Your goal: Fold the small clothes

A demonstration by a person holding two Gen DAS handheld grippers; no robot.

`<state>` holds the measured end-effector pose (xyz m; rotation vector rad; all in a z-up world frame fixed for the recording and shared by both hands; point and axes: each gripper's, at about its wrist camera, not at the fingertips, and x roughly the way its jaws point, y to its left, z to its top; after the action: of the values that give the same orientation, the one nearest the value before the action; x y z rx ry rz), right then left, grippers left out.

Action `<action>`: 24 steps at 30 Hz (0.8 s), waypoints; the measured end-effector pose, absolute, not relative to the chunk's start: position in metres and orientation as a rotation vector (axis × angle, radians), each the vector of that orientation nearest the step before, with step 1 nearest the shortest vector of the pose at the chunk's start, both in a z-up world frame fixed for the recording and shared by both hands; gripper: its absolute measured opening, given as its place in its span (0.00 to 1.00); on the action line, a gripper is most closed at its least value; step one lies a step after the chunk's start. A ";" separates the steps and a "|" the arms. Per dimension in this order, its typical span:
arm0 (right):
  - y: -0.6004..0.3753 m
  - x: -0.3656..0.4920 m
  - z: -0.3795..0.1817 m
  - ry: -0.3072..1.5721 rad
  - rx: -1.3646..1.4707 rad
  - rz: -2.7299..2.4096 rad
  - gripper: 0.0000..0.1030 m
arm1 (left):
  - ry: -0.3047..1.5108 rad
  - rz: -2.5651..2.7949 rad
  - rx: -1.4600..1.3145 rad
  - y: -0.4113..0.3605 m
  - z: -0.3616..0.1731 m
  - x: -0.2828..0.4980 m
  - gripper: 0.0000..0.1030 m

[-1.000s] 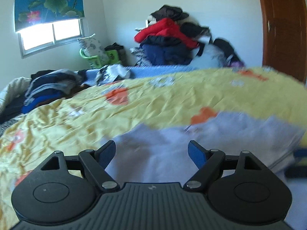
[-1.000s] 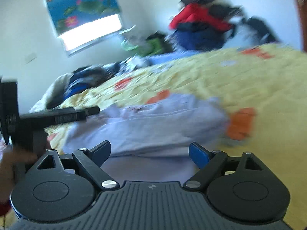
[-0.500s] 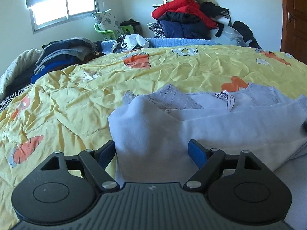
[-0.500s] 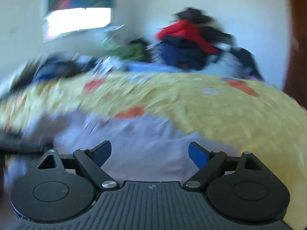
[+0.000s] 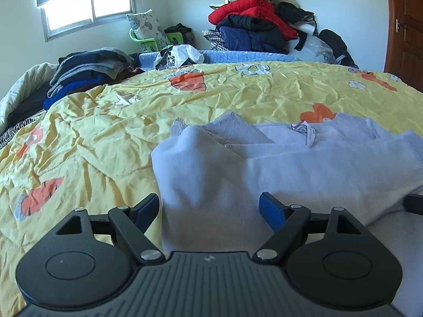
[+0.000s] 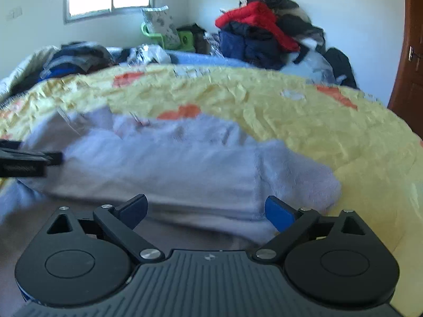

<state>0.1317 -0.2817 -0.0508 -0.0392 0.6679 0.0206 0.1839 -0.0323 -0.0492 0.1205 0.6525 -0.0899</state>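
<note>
A pale lilac fleece garment lies folded lengthwise on the yellow bedspread, with its neck label showing on top. My left gripper hovers low over the garment's left end, open, and its blue pads straddle the cloth without pressing it. The right wrist view shows the same garment, blurred. My right gripper is over the garment's right end. Its jaws are opening, and cloth lies below the gap but is not pinched. The left gripper's black finger shows at that view's left edge.
A heap of jackets, red on top, stands against the far wall. A stack of dark folded clothes sits at the bed's far left. A wooden door is at the right and a window at the back left.
The left gripper has sunk closer to the garment's left end. The right gripper has swung and rolled level over the right end, and its jaws stand a little wider.
</note>
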 end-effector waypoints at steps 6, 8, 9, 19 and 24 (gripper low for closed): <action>-0.288 0.111 -0.047 0.650 0.033 -0.006 0.94 | 0.651 -0.107 0.107 -0.021 -0.045 0.156 0.82; -0.287 0.099 -0.045 0.641 0.045 -0.001 0.94 | 0.659 -0.112 0.086 -0.015 -0.044 0.146 0.82; -0.287 0.094 -0.044 0.638 0.047 0.000 0.94 | 0.660 -0.114 0.078 -0.013 -0.044 0.141 0.82; -0.286 0.029 -0.042 0.658 0.109 0.041 0.94 | 0.703 -0.118 0.049 0.015 -0.047 0.082 0.82; -0.296 -0.009 -0.039 0.661 0.157 0.082 0.94 | 0.740 -0.216 -0.013 0.043 -0.042 0.039 0.82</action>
<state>-0.0086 -0.2961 -0.0395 0.1575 0.6612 0.0823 0.0391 0.0434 -0.0419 -0.0129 0.7400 -0.2161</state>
